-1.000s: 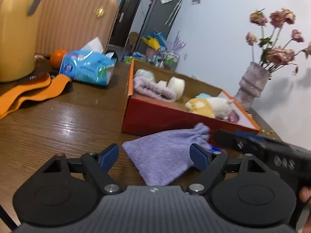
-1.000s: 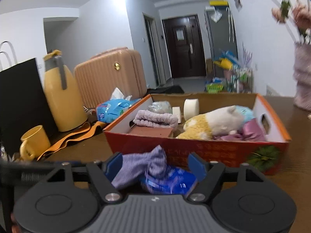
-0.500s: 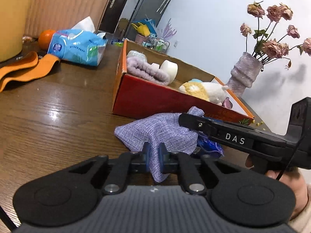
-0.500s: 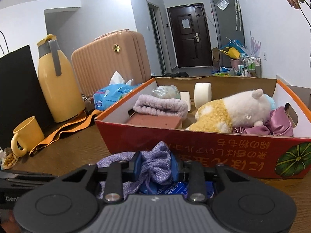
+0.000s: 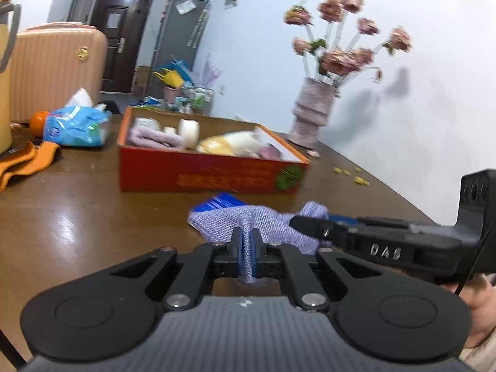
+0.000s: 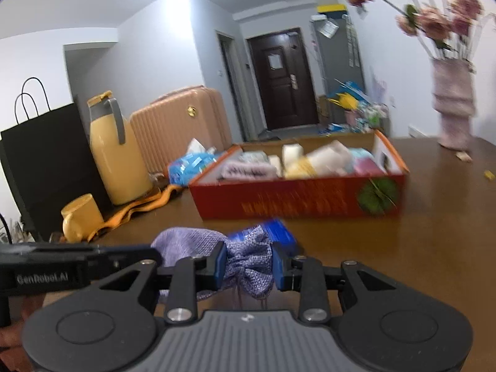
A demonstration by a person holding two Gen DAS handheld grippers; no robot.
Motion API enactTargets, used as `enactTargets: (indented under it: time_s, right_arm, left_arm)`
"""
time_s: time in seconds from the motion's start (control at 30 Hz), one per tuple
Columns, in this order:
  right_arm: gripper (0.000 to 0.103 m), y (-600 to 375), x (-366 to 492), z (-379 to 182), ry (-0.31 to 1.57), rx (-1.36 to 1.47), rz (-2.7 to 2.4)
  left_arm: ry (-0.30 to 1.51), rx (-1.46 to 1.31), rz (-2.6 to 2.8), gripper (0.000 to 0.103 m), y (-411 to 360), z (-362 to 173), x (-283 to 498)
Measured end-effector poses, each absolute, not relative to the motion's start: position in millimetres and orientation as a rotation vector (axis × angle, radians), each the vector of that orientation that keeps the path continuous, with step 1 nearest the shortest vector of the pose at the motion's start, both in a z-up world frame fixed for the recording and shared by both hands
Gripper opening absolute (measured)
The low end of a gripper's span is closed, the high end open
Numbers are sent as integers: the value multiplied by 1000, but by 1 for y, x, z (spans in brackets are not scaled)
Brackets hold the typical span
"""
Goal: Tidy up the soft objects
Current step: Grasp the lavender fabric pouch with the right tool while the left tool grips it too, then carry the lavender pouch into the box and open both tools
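Purple pouch [image 5: 266, 226] pinched by both hand-held grippers [image 5: 247, 241] [image 6: 248, 265]; only right view shows yellow mug [image 6: 81, 217].

The blue packet [image 5: 221, 202] lies mostly hidden under the purple pouch [image 5: 248, 223]; box contents [image 6: 310, 161] blurred.

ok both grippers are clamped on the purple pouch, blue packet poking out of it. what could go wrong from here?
1. The left gripper and right gripper pinch different ends of the purple pouch; pulling apart could stretch it or slip a pinch.
2. The blue packet sticks out and might slide onto the table during a lift.
3. The red box already looks crowded, so the pouch could catch its rim.
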State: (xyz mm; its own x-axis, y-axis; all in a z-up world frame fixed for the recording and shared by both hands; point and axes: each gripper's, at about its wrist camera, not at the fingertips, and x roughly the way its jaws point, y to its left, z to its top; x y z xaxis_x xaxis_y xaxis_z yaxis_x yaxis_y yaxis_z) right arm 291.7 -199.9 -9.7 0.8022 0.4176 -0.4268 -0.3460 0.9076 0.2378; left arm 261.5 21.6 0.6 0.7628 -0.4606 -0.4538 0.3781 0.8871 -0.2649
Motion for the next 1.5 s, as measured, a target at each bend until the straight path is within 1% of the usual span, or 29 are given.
enactTargets:
  time_s: [0.23, 0.5, 0.67, 0.77, 0.87, 0.9, 0.97, 1.03, 1.17, 1.3, 1.4, 1.5]
  right_arm:
    - [30, -220, 250, -29, 553, 158, 356]
    - [30, -226, 236, -26, 524, 179, 364]
    - [30, -227, 253, -8, 478, 161, 369]
    - [29, -231, 284, 22, 401, 121, 368]
    - [29, -233, 338, 57, 328, 69, 351]
    - [28, -234, 361, 67, 328, 69, 351]
    - [21, -235, 408, 83, 350, 66, 353]
    - [21, -232, 460, 91, 386, 48, 343]
    - [20, -220, 553, 78, 490, -5, 312]
    - [20, -212, 628, 48, 622, 43, 291]
    - [19, -208, 672, 25, 740, 94, 284]
    - [21, -197, 693, 3, 825, 67, 289]
  left_arm:
    - [610, -133, -474, 5, -5, -13, 237]
    - [589, -127, -472, 5, -7, -5, 225]
    - [547, -123, -492, 5, -9, 15, 252]
    - [488, -127, -512, 5, -14, 43, 296]
    - [457, -129, -511, 5, -19, 68, 361]
    - [465, -134, -503, 5, -22, 72, 382]
    - [494, -139, -480, 5, -25, 76, 431]
    - [523, -148, -463, 5, -27, 75, 474]
    - [580, -144, -406, 4, -31, 57, 556]
    - [712, -72, -316, 5, -44, 18, 630]
    - [743, -2, -299, 6, -49, -2, 649]
    - [724, 34, -281, 8, -46, -3, 649]
